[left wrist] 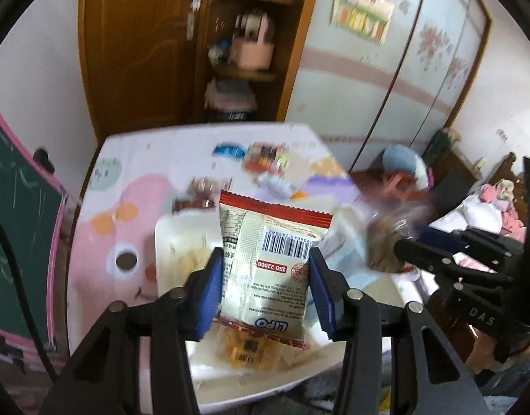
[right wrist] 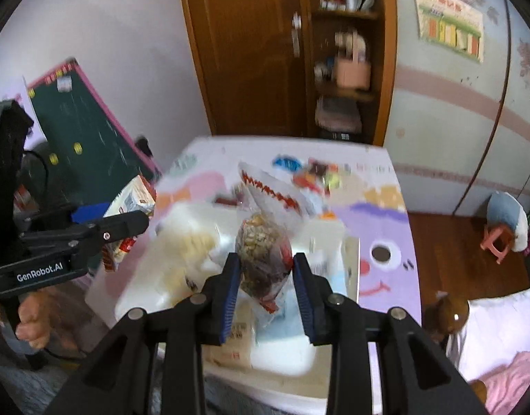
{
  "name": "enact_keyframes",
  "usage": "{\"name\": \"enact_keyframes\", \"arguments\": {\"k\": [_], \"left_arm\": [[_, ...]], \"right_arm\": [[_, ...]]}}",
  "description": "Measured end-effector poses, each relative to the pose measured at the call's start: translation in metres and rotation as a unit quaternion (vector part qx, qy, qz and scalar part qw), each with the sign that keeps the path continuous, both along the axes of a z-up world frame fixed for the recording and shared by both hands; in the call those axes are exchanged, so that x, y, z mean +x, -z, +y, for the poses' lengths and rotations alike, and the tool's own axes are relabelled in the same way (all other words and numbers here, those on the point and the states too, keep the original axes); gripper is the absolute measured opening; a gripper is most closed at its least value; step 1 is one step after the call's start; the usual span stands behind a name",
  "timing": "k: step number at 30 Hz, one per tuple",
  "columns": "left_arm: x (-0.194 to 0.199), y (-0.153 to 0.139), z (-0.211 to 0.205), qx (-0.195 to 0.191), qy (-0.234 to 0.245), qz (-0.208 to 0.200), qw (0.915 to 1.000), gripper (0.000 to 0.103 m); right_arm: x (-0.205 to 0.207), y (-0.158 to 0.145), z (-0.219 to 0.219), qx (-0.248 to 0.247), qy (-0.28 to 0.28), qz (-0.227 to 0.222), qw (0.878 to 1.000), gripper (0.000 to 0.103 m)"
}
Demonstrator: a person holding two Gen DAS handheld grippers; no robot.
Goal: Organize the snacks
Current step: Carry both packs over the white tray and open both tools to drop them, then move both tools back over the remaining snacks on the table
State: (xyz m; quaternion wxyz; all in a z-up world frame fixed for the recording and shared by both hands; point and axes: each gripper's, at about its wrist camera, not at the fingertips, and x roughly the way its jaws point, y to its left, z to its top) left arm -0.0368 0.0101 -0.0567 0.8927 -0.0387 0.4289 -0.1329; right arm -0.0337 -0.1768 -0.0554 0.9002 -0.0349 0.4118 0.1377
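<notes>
The blue-padded fingers [left wrist: 209,287] of the left gripper [left wrist: 265,288] are being pressed against both sides of a cream packet with red edges [left wrist: 265,269], so that one is being pinched, barcode side facing the camera, dead centre of the left wrist view. It is being held above a white tray [left wrist: 168,242] where a yellowish snack [left wrist: 247,349] is lying, just under the packet near the bottom middle. Further up in the frame, more wrappers [left wrist: 265,159] are being left scattered on the pink cartoon tablecloth [left wrist: 106,214], pretty blurred though. Over at the right edge of that view, the right gripper [left wrist: 403,252] is being seen side-on with a blurry brownish bag.

In the right wrist view, the left gripper [right wrist: 140,221] is being shown at the left edge. In the centre, a clear bag of brown nutty bits [right wrist: 265,259] is being squeezed between the right gripper's pads [right wrist: 304,290], also over the tray [right wrist: 144,287].
</notes>
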Motion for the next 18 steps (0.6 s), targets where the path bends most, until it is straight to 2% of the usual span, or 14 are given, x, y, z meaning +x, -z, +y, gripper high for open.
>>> {"name": "enact_keyframes", "arguments": {"k": [1,3,6,10,18], "left_arm": [[0.002,0.006,0.0,0.001,-0.005,0.01,0.9999,0.066],[0.003,0.014,0.004,-0.005,-0.024,0.021,0.9995,0.083],[0.008,0.019,0.015,-0.017,-0.047,0.028,0.9984,0.084],[0.013,0.02,0.03,-0.025,-0.082,0.029,0.9959,0.084],[0.013,0.016,0.027,0.013,-0.089,0.002,0.996,0.084]], "right_arm": [[0.001,0.004,0.001,-0.01,0.001,0.005,1.0,0.035],[0.002,0.006,0.002,-0.024,0.012,0.005,1.0,0.05],[0.001,0.005,-0.002,-0.011,0.02,0.003,1.0,0.055],[0.002,0.008,-0.002,0.0,0.015,0.012,1.0,0.056],[0.005,0.015,0.007,-0.005,0.003,0.029,1.0,0.056]]}}
